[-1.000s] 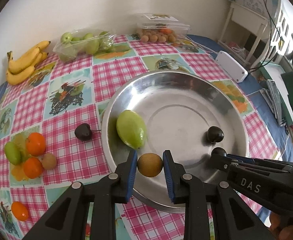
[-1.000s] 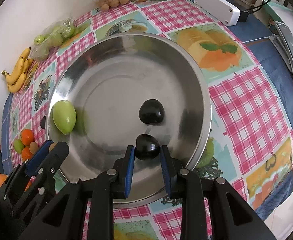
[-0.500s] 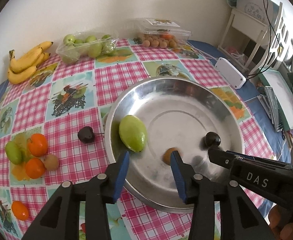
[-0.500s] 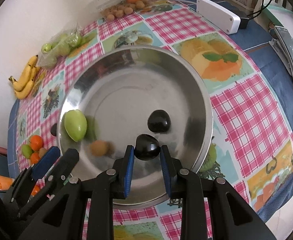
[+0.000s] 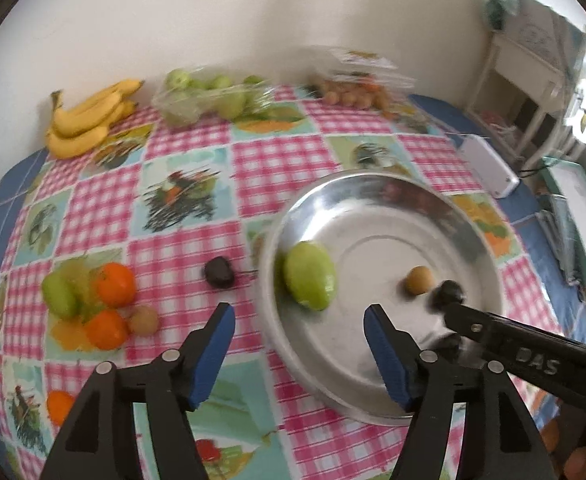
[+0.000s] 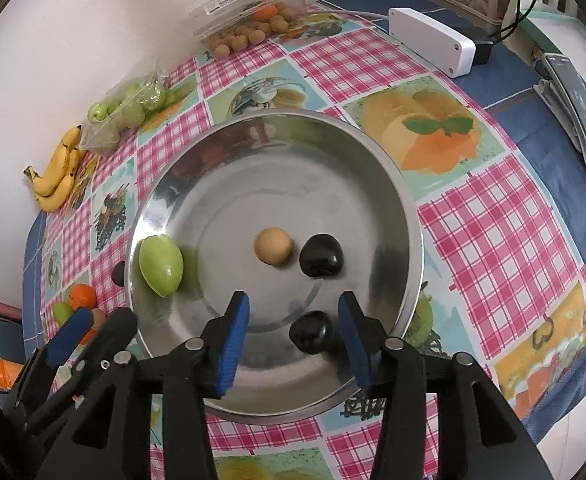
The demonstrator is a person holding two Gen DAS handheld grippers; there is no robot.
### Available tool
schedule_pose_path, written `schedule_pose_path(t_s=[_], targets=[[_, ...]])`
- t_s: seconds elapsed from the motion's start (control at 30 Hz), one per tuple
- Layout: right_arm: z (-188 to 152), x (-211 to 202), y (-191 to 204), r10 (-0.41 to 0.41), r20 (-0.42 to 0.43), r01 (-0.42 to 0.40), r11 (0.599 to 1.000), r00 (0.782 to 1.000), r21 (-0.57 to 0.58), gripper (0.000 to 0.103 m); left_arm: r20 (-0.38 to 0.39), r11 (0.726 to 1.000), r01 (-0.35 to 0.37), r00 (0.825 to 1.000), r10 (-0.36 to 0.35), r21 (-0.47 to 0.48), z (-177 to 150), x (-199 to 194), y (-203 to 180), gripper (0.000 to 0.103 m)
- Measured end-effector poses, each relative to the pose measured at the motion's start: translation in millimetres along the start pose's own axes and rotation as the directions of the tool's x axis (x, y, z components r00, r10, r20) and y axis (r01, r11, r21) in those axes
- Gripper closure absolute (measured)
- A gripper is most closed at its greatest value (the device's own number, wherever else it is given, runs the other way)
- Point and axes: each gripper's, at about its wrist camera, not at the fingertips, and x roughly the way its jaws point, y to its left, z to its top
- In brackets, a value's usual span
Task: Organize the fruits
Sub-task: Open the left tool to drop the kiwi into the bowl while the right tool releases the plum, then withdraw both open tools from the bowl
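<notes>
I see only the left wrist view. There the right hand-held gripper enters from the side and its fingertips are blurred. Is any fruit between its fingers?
Observer: Yes. In the right wrist view a dark fruit lies in the steel bowl, between the fingers of the right hand-held gripper. The jaws are opening and the pads do not press on it.
Operator: So how many dark fruits are in the bowl in all? My view is not sharp there.
Observer: Two. The second dark fruit lies further in, close beside the tan round fruit and clear of the gripper.
</notes>
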Motion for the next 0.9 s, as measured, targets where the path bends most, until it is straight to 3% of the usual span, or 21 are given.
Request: schedule_pose_path(t_s=[0.17,0.57,0.73,0.9], targets=[[-2,4,3,-0.012,-0.016,0.012,1.0,1.0,-0.01,0.049,-0.042,0.993,-0.045,0.998,0.041,-0.11,-2,4,25,0.018],[-7,12,20,-0.048,-0.052,0.043,0.993,0.997,-0.106,0.047,-0.165,0.934,-0.206,0.973,0.163,-0.292,-19,4,77,0.01],[-8,13,23,-0.054,-0.055,0.046,0.99,0.997,-0.131,0.04,-0.182,0.921,-0.198,0.973,0.143,-0.336,-23,4,90,0.009],[-8,13,23,-0.06,-0.056,0.052,0.989,0.997,-0.139,0.034,-0.197,0.92,-0.198,0.971,0.136,-0.338,-24,7,92,0.002]])
